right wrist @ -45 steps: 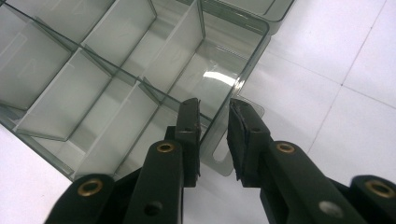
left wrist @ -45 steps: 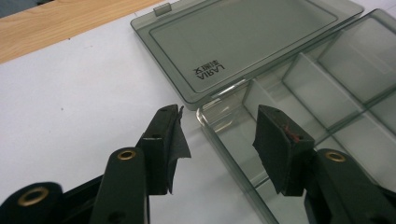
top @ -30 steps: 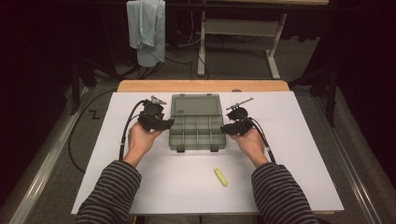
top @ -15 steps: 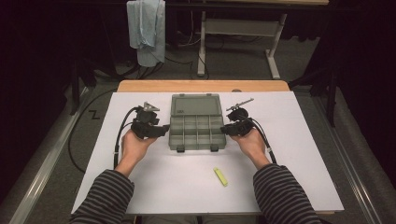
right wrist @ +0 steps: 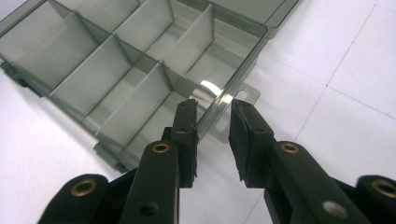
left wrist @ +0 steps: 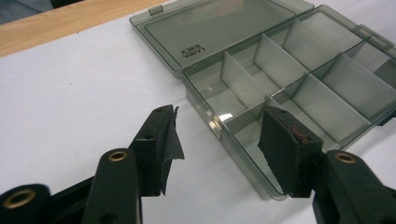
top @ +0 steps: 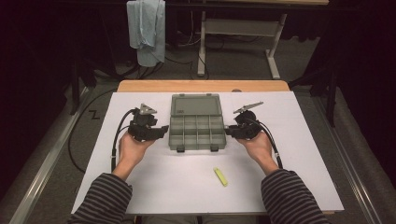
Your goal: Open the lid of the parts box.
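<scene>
Dark room; a wooden table (top: 201, 86) is covered by white paper (top: 187, 182), with a cloth (top: 147, 28) hung at 12 o'clock and a desk frame (top: 243, 32) behind. The open box (top: 196, 123) sits at centre, lid flat toward 12. A yellow bit (top: 221, 177) lies at 5. The left gripper (left wrist: 217, 144), at 9, has just been opening; its jaws are spread astride the box corner. The right gripper (right wrist: 212, 135), at 3, straddles the box wall; contact cannot be told.

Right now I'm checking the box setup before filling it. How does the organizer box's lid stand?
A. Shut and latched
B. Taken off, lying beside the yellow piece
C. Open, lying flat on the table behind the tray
C: the lid lies flat behind the compartment tray, joined along its back edge.
</scene>
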Available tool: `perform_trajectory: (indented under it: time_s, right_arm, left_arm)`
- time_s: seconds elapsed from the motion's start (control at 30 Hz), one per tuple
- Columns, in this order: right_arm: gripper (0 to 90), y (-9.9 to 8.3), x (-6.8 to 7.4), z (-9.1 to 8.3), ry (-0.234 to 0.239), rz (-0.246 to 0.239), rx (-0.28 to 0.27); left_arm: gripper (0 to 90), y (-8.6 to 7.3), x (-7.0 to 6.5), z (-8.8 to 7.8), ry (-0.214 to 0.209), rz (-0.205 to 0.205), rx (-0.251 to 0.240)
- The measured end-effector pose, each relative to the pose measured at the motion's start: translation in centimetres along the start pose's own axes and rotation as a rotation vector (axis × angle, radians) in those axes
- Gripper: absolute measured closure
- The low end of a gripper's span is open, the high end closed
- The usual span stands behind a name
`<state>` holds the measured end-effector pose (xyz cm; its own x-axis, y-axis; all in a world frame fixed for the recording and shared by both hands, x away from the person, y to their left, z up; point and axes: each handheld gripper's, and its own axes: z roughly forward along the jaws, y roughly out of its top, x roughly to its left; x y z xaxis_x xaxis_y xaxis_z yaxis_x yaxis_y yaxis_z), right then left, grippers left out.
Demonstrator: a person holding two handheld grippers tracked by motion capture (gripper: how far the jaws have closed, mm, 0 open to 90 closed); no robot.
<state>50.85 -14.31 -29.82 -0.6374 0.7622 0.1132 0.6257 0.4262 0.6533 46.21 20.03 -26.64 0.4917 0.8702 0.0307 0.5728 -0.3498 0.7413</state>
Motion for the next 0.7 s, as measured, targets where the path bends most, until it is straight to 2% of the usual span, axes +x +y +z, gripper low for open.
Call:
perform_trajectory:
  time_s: [0.23, 0.43, 0.57, 0.7]
  right_arm:
    - [71.4, -1.0, 0.3, -1.1, 0.029, -0.028, -0.023]
    - [70.5, -1.7, 0.3, -2.8, 0.05, -0.029, -0.068]
    - [69.7, -2.2, 0.0, -3.4, 0.052, -0.026, -0.082]
    - [68.9, -2.8, -0.3, -3.8, 0.055, -0.016, -0.091]
  left_arm:
    - [45.4, -0.6, -0.2, -1.0, -0.006, 0.001, -0.031]
    - [45.4, -1.3, -0.5, -1.7, -0.013, -0.003, -0.058]
    - [45.4, -1.7, -0.6, -2.0, -0.016, 0.003, -0.07]
    - [45.4, -2.2, -0.7, -2.3, -0.035, -0.009, -0.082]
